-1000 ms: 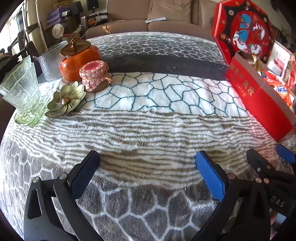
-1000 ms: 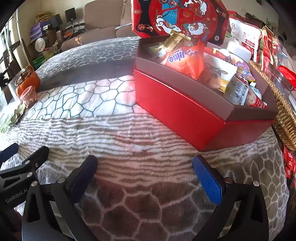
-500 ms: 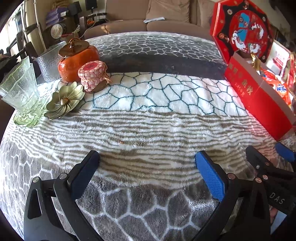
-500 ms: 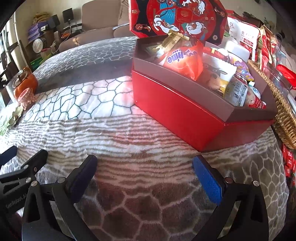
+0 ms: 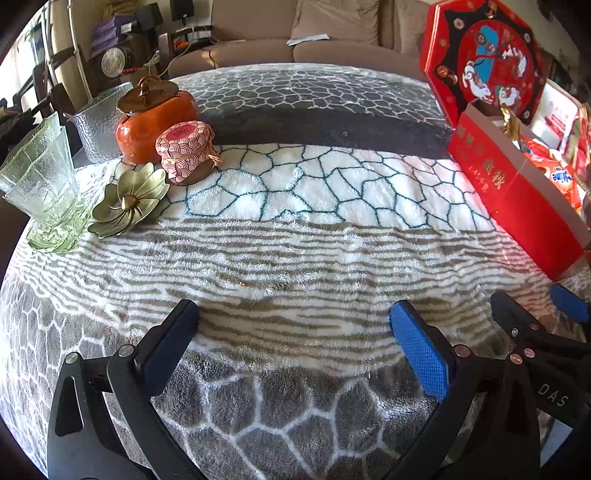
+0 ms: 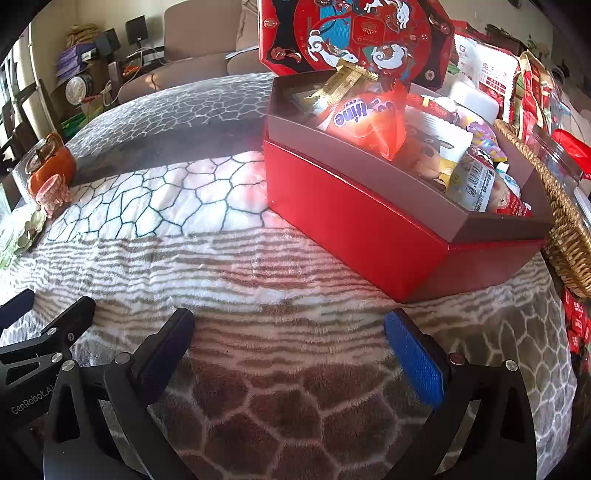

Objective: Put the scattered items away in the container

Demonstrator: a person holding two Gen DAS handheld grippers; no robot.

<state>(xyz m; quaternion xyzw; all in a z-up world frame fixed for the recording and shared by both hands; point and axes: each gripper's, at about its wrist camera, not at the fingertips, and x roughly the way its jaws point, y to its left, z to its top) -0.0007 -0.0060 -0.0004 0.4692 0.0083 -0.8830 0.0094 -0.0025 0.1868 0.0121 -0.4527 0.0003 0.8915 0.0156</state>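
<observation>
A red octagonal gift box stands on the blanket at the right, its decorated lid propped upright behind it. Inside lie snack packs, among them an orange bag and a labelled bottle. The same box appears at the right edge of the left wrist view. My left gripper is open and empty over the striped blanket. My right gripper is open and empty too, just in front of the box. Both grippers sit side by side.
At the far left stand an orange lidded jar, a small pink patterned jar, a brass flower dish, green glass cups and a clear glass bowl. A wicker basket and red packets lie right of the box.
Both grippers have drifted slightly; the box sits a little further right and lower in the right wrist view. Both stay open and empty.
</observation>
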